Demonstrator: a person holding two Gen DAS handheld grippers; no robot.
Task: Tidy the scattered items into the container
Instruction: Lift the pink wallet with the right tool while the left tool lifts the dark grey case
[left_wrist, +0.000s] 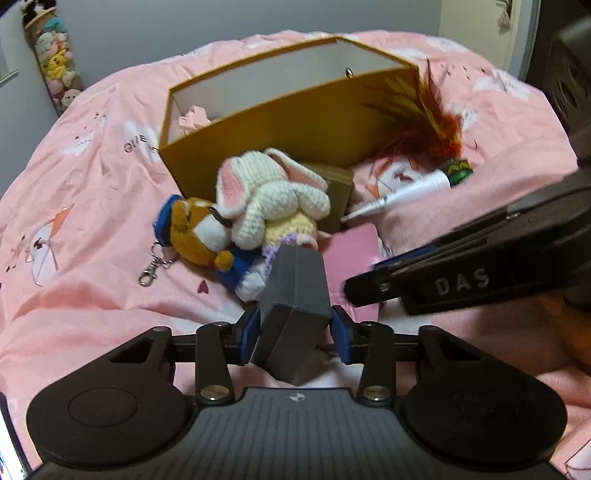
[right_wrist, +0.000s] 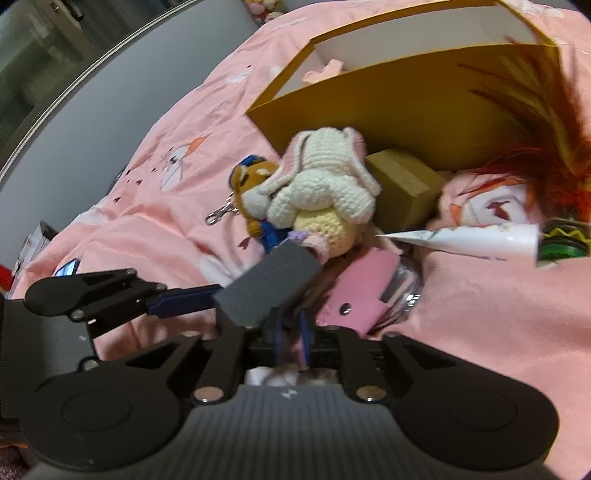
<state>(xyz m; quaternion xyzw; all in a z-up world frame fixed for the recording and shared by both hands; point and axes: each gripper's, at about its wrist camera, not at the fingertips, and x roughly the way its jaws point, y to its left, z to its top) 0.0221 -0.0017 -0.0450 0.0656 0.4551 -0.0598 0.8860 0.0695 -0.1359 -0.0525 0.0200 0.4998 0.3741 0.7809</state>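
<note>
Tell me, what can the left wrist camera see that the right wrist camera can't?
Only left wrist: white letters on the right gripper. Only right wrist: the silver snap on the pink wallet. Both: the yellow box, crochet bunny, dog keychain, feather toy and grey block.

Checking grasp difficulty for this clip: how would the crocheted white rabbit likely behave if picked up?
Probably soft and light: the crocheted rabbit is plump yarn, so a grip should sink in, not slip. Its long ears would likely flop. It lies on the brown keychain plush, which may shift too.
</note>
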